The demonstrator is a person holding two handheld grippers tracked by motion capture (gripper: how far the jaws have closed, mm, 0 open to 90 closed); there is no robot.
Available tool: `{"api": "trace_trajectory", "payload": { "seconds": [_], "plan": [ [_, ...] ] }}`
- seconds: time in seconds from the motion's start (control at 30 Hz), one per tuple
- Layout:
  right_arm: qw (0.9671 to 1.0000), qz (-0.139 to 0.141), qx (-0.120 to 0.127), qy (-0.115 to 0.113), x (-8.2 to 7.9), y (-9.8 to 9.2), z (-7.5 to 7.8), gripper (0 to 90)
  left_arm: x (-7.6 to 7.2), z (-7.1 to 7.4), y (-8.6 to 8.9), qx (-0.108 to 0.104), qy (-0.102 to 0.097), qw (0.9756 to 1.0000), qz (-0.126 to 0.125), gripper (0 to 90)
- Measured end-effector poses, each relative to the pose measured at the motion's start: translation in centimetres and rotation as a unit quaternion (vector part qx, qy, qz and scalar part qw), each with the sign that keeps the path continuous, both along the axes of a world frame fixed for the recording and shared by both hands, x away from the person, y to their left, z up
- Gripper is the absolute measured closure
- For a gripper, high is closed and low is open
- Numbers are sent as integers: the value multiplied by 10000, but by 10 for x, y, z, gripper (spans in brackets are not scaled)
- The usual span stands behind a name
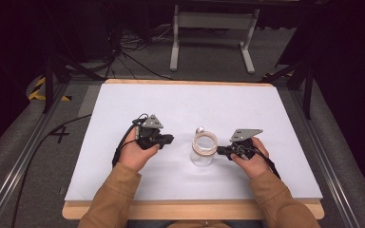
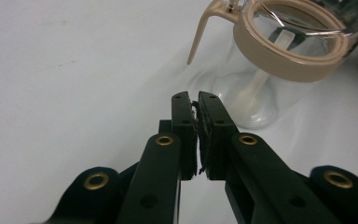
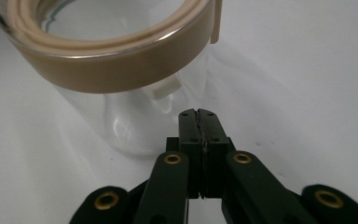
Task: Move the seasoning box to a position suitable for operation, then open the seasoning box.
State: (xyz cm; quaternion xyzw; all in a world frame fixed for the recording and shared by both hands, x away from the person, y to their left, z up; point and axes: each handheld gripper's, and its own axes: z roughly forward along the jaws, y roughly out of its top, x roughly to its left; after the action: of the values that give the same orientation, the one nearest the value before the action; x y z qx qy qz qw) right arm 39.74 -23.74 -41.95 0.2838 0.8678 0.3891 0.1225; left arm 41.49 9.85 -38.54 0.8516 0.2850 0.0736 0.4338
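Jar: clear glass jar with beige band round its rim (image 1: pixel 204 148), upright on white-topped bench (image 1: pixel 180 102), between both claws (beige clasp arm at rim).
Left claw (image 1: pixel 170 138): jaws a sliver apart, nothing between, near jar but clear of it.
Right claw (image 1: pixel 220 151): jaws pressed together, empty, tips just beside jar wall.

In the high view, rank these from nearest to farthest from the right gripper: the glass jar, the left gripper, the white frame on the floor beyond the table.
1. glass jar, just beside the right gripper.
2. left gripper, across the jar.
3. white frame, far behind the table.
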Motion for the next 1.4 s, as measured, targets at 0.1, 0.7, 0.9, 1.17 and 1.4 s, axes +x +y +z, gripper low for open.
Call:
{"api": "trace_trajectory", "payload": {
  "seconds": [0.1, 0.7, 0.9, 1.17, 1.4],
  "plan": [
    [10000, 28, -9, 22, -2, 1, 0, 900, 1, 1, 0, -2, 19, 10000, 24, 853],
    [9999, -11, 88, -80, -13, -6, 12, 899, 4, 15, -1, -211, -37, 9997, -103, 831],
    [9991, -239, 308, -150, -17, -27, 27, 898, 2, 30, -6, -345, -85, 9988, -324, 800],
    [9981, -395, 423, -213, -27, -44, 34, 898, 7, 38, -15, -535, -129, 9972, -503, 792],
    [9981, -445, 381, -196, -37, -50, 32, 898, 15, 42, -31, -703, -113, 9948, -723, 790]
  ]
}}
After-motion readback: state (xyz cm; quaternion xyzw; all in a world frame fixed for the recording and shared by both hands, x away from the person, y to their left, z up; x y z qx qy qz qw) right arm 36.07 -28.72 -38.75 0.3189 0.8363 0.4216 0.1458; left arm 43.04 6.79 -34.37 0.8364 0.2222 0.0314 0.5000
